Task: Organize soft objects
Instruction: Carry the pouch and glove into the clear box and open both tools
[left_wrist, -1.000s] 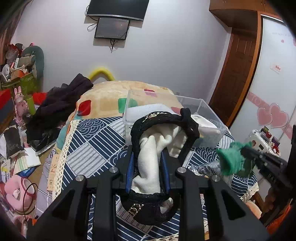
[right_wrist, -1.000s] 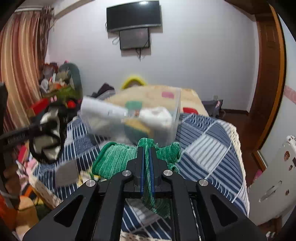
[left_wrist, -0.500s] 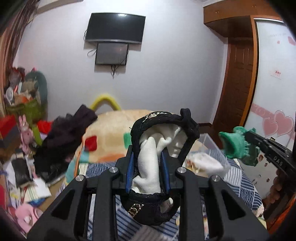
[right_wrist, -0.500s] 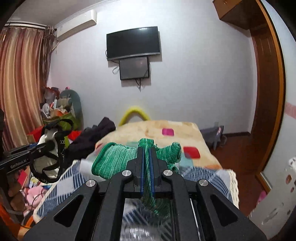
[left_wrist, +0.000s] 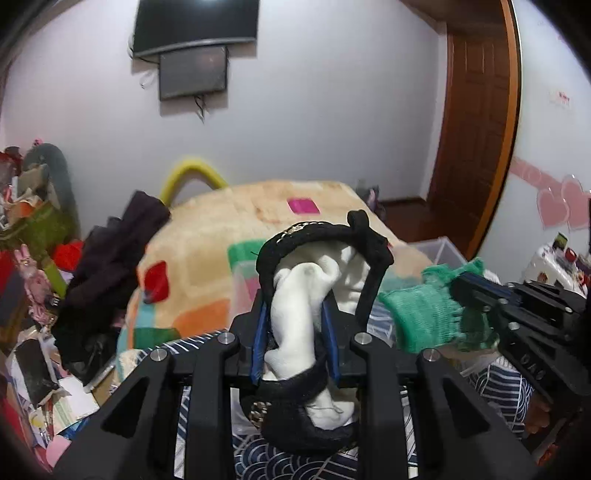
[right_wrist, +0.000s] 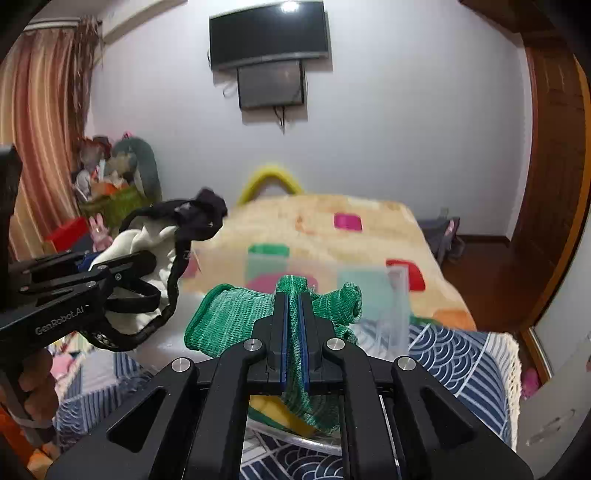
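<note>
The left gripper (left_wrist: 295, 332) is closed on a white cloth (left_wrist: 295, 317) that is wrapped in a black band (left_wrist: 325, 236); the bundle is pinched between the blue-lined fingers (left_wrist: 258, 339) and is held up in the air above the bed (left_wrist: 229, 236). In the right wrist view the same bundle (right_wrist: 144, 240) is seen at the left, clamped in the left gripper (right_wrist: 122, 269).

The right gripper (right_wrist: 293, 332) is closed on a green knitted glove (right_wrist: 229, 317) — its fingers (right_wrist: 282, 332) are pressed nearly together with the fabric squeezed between them, and the rest of the glove is bunched to either side and hangs below. From the left wrist view the glove (left_wrist: 421, 317) is seen at the right, beside the white bundle, gripped by the right gripper (left_wrist: 465, 295).

A clear plastic box (left_wrist: 439, 247) is seen just beyond both held items, resting on the bed; its contents are blurred. The bed is covered by a blue patterned quilt (right_wrist: 454, 354) in front and a beige blanket with coloured squares (right_wrist: 317, 221) behind. Dark clothing (left_wrist: 107, 269) is piled at the bed's left edge — clutter lies past it. Two screens (right_wrist: 269, 55) are mounted on the far wall.
</note>
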